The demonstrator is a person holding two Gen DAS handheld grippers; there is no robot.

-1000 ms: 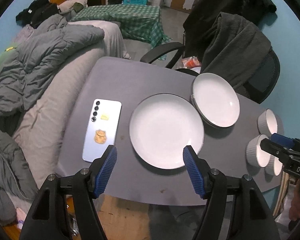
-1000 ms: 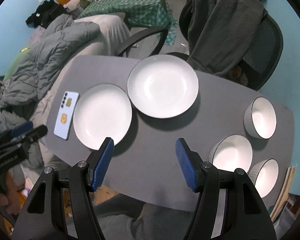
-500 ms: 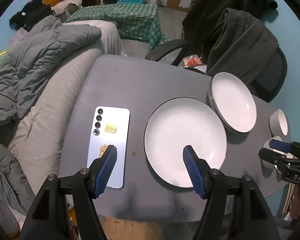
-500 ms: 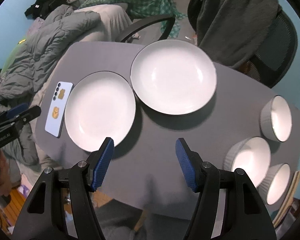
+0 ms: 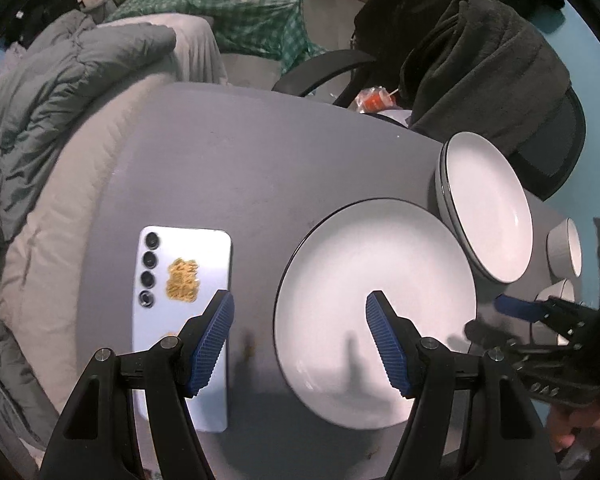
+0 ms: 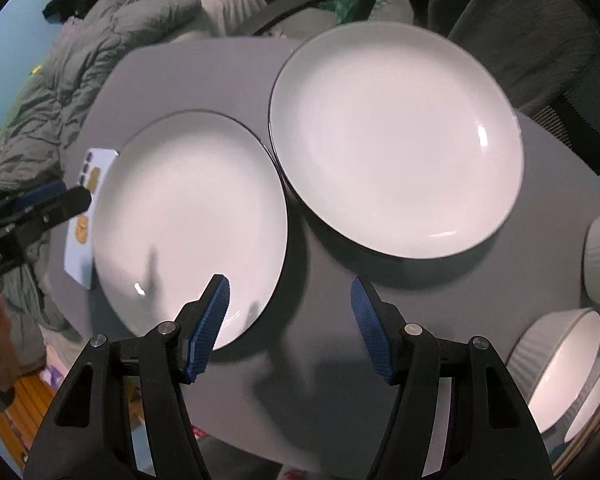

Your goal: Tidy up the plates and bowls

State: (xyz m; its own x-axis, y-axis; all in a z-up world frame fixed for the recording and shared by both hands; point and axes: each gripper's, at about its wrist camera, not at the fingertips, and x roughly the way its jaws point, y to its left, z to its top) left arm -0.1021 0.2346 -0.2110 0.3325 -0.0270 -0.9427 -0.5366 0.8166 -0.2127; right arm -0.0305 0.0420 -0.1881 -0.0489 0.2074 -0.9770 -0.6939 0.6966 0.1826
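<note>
Left gripper (image 5: pixel 299 340) spread wide, holding nothing, straddling near plate's (image 5: pixel 374 312) left rim, phone (image 5: pixel 182 308) under left finger. Right gripper (image 6: pixel 290 320) equally wide, empty, above surface (image 6: pixel 328 320) at that plate's right edge; deeper plate (image 6: pixel 396 140) ahead, bowls (image 6: pixel 564 364) right.

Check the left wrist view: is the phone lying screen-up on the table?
No, the phone lies on the grey table with its back up, showing its row of camera lenses and a gold sticker.
</note>
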